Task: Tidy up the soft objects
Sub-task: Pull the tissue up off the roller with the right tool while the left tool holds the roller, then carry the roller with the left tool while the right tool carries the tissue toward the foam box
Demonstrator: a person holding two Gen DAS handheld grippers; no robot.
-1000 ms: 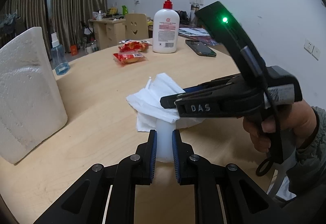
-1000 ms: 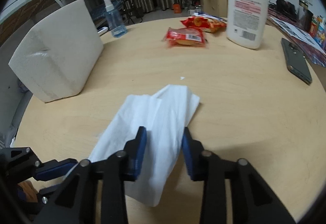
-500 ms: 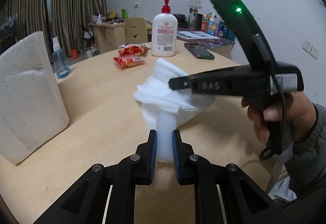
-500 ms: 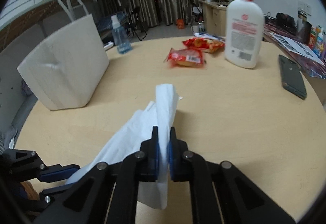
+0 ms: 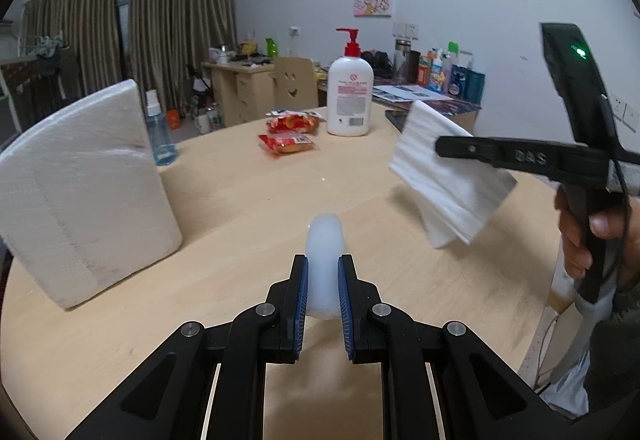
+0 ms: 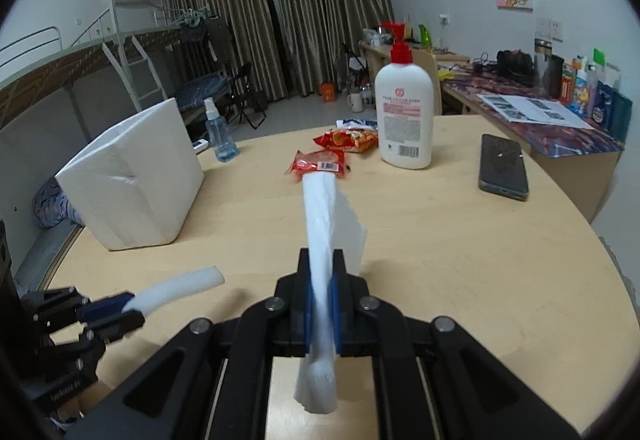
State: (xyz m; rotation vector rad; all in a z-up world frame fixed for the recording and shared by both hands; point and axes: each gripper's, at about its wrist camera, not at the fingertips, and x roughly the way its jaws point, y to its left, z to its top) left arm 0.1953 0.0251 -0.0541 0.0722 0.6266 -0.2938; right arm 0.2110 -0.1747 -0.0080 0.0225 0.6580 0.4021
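Note:
My left gripper is shut on a white foam tube that sticks out forward between the blue pads, above the round wooden table. The same tube shows at the lower left of the right wrist view, in the left gripper. My right gripper is shut on a white tissue, which hangs clear of the table. In the left wrist view that tissue dangles at the right from the right gripper, held by a hand.
A big white foam block stands at the left. Farther back are a small spray bottle, two red snack packets, a white pump bottle and a dark phone. The table's edge runs close on the right.
The right gripper shut on the tissue and lifted it off the table, up and to the right. The left gripper, still holding the foam tube, shifted slightly; the tissue no longer lies in front of it.

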